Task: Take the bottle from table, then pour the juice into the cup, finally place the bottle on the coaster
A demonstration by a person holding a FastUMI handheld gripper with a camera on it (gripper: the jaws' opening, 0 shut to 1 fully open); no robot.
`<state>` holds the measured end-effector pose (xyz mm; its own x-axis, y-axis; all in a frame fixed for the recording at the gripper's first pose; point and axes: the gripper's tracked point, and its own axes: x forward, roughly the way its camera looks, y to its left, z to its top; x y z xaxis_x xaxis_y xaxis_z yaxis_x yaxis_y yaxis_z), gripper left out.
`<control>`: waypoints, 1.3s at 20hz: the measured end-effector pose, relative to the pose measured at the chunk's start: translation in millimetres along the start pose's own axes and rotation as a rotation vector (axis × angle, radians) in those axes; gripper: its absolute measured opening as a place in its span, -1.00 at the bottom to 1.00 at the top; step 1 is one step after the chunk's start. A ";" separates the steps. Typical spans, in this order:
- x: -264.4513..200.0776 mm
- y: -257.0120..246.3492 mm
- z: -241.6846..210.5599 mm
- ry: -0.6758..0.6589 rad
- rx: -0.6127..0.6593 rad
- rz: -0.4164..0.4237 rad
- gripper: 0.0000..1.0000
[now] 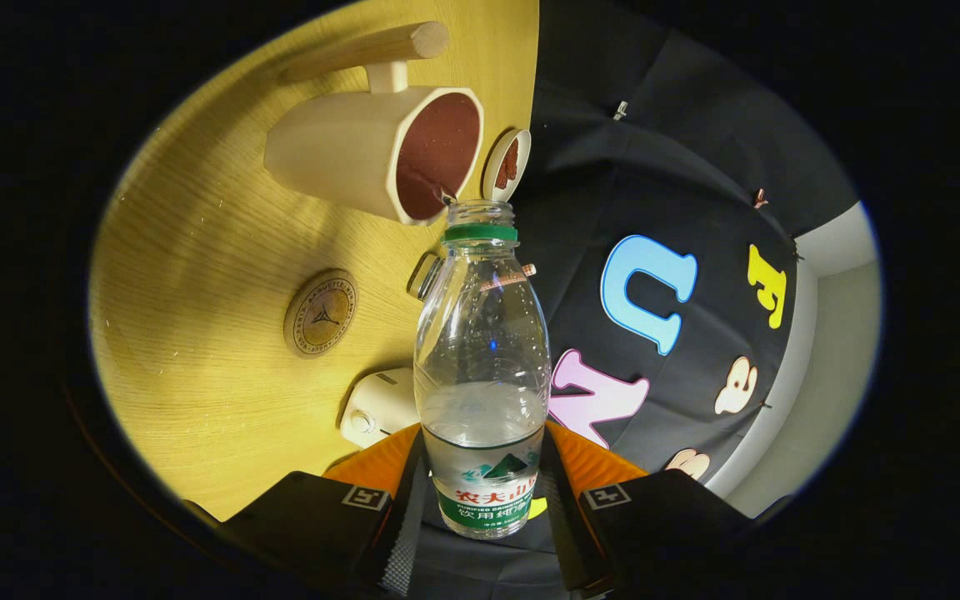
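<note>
My gripper is shut on a clear plastic bottle with a green neck ring and no cap; both fingers press on its labelled lower part. The whole view is rolled sideways, so the bottle is tipped over. Its open mouth touches the rim of a cream cup with a dark brown inside and a wooden handle. Clear liquid sits in the lower part of the bottle. A round wooden coaster lies on the wooden table, beside the bottle and short of the cup.
A small round cream lid or dish with a brown inside stands just past the cup. A white boxy object rests on the table close to my fingers. A small glass object peeks out behind the bottle.
</note>
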<state>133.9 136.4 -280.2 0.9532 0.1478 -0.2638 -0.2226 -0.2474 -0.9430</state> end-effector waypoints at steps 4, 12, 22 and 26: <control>1.6 -5.9 -0.7 -0.008 -0.038 -0.011 0.38; -3.4 -17.9 5.3 -0.035 -0.115 -0.029 0.38; -1.8 -32.7 13.7 -0.090 -0.248 -0.049 0.38; -1.9 -34.9 12.9 -0.089 -0.249 -0.052 0.38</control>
<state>137.2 157.1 -249.4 0.9377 0.2474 -0.2439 -0.1067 -0.4632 -0.8798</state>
